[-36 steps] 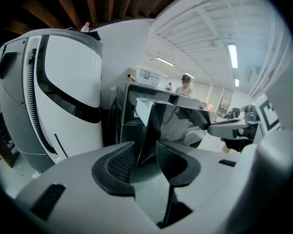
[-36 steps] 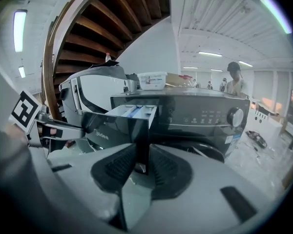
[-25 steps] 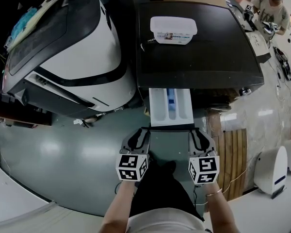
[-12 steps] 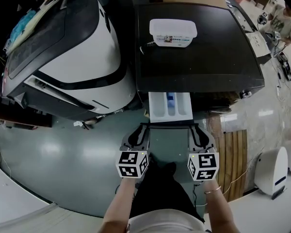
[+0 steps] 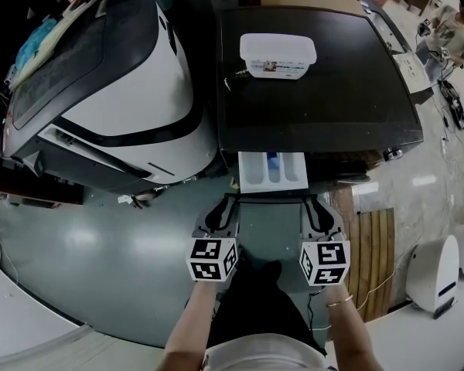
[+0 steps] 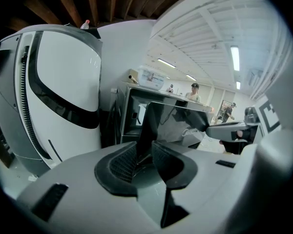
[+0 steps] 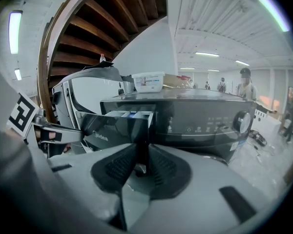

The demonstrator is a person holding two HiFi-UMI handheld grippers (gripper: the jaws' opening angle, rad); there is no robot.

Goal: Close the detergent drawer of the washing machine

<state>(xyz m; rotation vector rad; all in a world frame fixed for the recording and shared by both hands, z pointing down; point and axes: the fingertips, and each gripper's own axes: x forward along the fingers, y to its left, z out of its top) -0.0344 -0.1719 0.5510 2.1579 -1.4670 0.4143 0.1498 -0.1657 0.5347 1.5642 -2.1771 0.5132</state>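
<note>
white tub (image 5: 278,54) atop dark washing machine (image 5: 317,107)

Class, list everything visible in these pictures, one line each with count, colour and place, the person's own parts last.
glossy front-loading washing machine: one, black, centre.
plastic detergent drawer: one, white, blue insert, black front, partly out of the washing machine.
lidded plastic tub: one, white, atop the machine.
large curved appliance: one, white and black, left.
slatted wooden mat: one, light brown, floor right.
bystander: one, pale top, far right.
left hand-held gripper and right hand-held gripper: two, grey, each clamped on an end of the drawer's front.
</note>
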